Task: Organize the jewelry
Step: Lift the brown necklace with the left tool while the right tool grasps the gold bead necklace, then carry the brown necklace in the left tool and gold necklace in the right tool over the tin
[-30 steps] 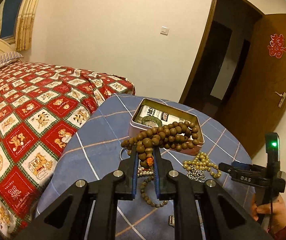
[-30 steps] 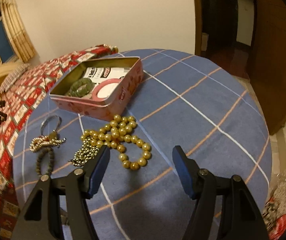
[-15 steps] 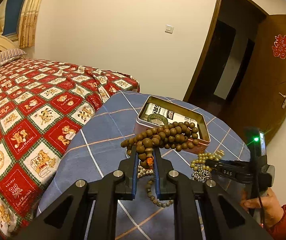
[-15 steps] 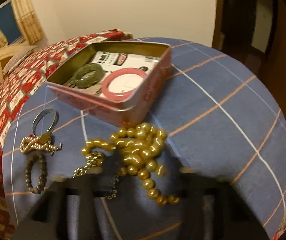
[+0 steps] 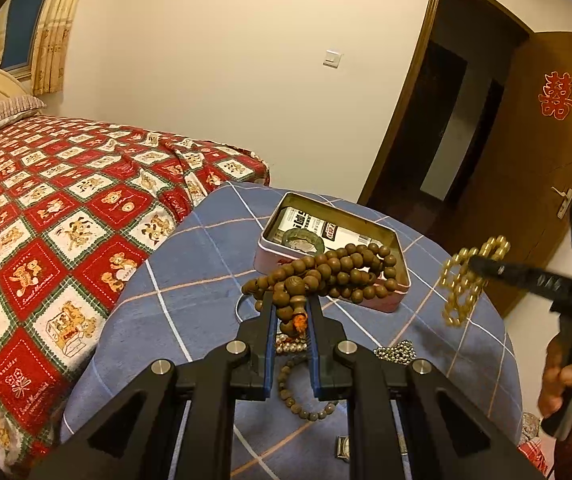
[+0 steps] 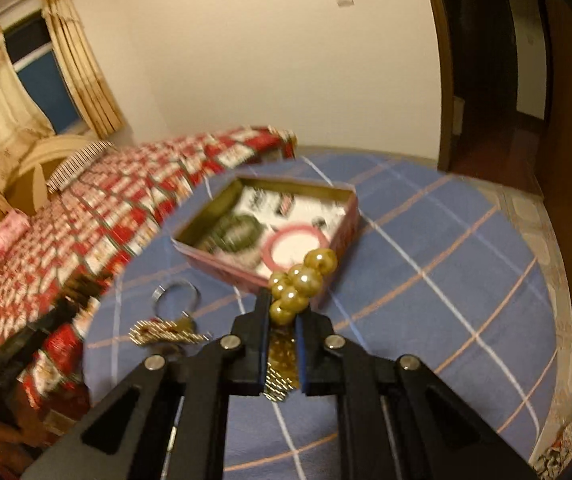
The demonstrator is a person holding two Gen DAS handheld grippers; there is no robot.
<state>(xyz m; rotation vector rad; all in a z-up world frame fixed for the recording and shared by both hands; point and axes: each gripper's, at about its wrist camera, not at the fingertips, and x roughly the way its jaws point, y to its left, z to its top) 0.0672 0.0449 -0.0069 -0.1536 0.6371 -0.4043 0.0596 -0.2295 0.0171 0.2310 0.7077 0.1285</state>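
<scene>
Holding two strands, we keep the left gripper [image 5: 290, 306] clamped on the brown beads [image 5: 326, 270], which hang just before the tin [image 5: 386, 300]. Our right gripper [image 6: 281, 312] pinches the gold beads [image 6: 302, 280], lifted clear of the table [image 6: 426, 260] beside the tin.

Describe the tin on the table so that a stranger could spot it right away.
Start at the round table with the blue checked cloth, beside the bed with the red patterned cover. Toward its far side stands an open pink rectangular tin, the only box there. A green bangle and a pink ring lie inside, while loose beads and chains lie around it on the cloth.
</scene>
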